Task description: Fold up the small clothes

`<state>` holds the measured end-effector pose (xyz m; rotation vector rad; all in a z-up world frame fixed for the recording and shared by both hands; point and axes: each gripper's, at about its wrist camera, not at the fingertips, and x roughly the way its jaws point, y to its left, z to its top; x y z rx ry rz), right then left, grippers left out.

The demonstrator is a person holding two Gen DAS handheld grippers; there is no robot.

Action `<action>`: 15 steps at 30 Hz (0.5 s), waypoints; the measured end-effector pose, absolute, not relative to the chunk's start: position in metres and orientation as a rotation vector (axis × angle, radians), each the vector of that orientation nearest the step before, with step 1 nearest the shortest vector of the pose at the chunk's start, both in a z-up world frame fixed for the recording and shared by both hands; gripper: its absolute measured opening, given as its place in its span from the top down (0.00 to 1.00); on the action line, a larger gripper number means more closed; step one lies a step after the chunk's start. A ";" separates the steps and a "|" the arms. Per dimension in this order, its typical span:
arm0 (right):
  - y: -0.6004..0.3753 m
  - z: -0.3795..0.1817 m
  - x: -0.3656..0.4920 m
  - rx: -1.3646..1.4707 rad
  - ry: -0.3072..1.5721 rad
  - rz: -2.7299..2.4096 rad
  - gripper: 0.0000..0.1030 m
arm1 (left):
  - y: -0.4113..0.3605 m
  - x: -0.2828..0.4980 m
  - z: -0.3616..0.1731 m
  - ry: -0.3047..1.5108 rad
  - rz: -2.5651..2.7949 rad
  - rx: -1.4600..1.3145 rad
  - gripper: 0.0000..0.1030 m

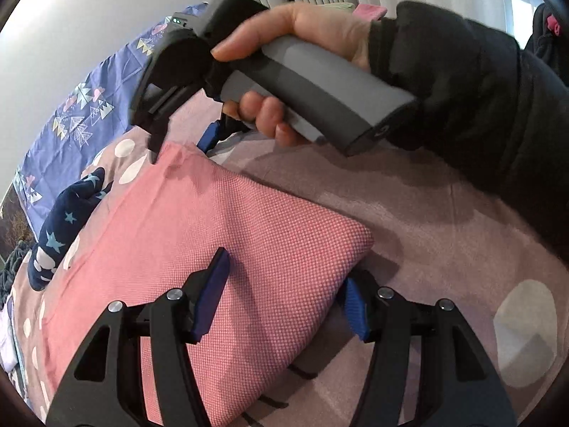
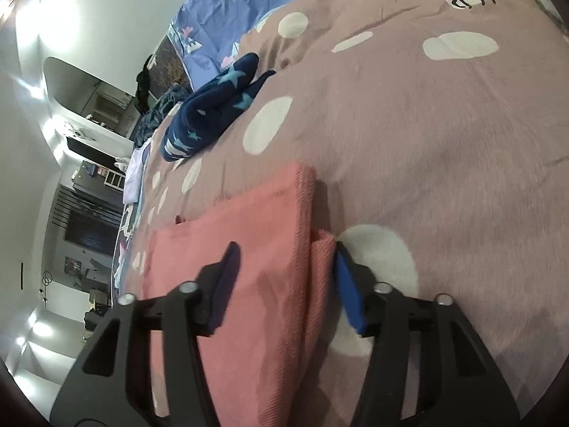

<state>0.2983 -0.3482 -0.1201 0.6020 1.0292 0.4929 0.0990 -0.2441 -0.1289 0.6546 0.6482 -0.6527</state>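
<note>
Left wrist view, left to right: a navy star-print garment (image 1: 67,213) bunched at the left edge on a mauve bedspread (image 1: 444,220) dotted with pale spots; a blue patterned quilt (image 1: 71,121) above it at upper left; a folded pink cloth (image 1: 220,235) lying flat across the centre. Left gripper (image 1: 281,295) at the bottom, jaws spread, the left pad over the pink cloth, the right just beside its near edge, no pinch visible. At the upper centre, a hand (image 1: 313,46) in a dark sleeve (image 1: 480,99) wrapped round the right gripper's grey handle. Right wrist view, left to right: room furniture blurred at far left; the navy garment at upper left; the pink cloth in the lower centre; right gripper (image 2: 284,284) straddling the cloth's folded edge, jaws partly apart, right pad touching the fold, grip uncertain.
</note>
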 end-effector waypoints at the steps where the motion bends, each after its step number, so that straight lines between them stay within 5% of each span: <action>1: -0.350 -0.122 0.297 0.588 1.020 0.509 0.65 | -0.244 0.098 -0.129 0.648 -0.652 0.656 0.42; 12: -0.345 -0.119 0.287 0.516 1.025 0.580 0.63 | -0.248 0.107 -0.129 0.655 -0.653 0.653 0.42; 14: -0.344 -0.120 0.287 0.509 1.008 0.543 0.79 | -0.248 0.108 -0.128 0.657 -0.670 0.630 0.53; 15: -0.346 -0.120 0.287 0.522 0.996 0.543 0.87 | -0.247 0.110 -0.125 0.663 -0.692 0.601 0.70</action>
